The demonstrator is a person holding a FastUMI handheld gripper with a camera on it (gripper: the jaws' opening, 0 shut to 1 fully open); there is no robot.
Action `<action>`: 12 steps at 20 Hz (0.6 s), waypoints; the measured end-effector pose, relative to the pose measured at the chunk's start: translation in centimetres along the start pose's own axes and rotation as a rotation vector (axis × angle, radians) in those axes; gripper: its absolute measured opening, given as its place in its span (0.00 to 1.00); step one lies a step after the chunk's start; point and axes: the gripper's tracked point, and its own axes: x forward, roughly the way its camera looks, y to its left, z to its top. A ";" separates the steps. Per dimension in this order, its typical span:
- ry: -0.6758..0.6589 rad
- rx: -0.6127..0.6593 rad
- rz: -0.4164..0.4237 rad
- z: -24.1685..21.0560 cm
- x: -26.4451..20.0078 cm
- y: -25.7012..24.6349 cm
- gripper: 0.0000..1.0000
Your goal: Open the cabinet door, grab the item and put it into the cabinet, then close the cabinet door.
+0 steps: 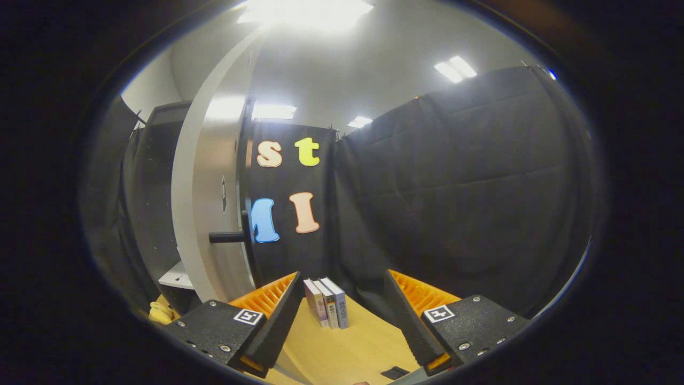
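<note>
Wooden tabletop (342, 347) under gripper (342, 299) | jaws spread apart, nothing held | three books (327, 302) upright just ahead between fingers | cabinet door (214, 214) open, ahead-left, handle (227, 237) facing fingers

— Where does the camera sit?
— On the gripper (342, 326), low over the counter (342, 347), looking forward along its spread fingers.
— Facing what?
— The booth's black wall, with a grey cabinet door (214, 214) close on the left and three books (327, 302) just ahead.
— How near?
— Close, perhaps; fisheye bending blurs the judgement.
</note>
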 end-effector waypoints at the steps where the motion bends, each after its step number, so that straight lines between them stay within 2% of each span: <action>1: -0.019 -0.008 -0.009 0.2 0.3 -0.1 0.92; 5: -0.025 -0.007 0.011 0.1 -1.0 1.6 0.91; 12: -0.029 0.014 0.138 -0.2 -3.6 7.2 0.91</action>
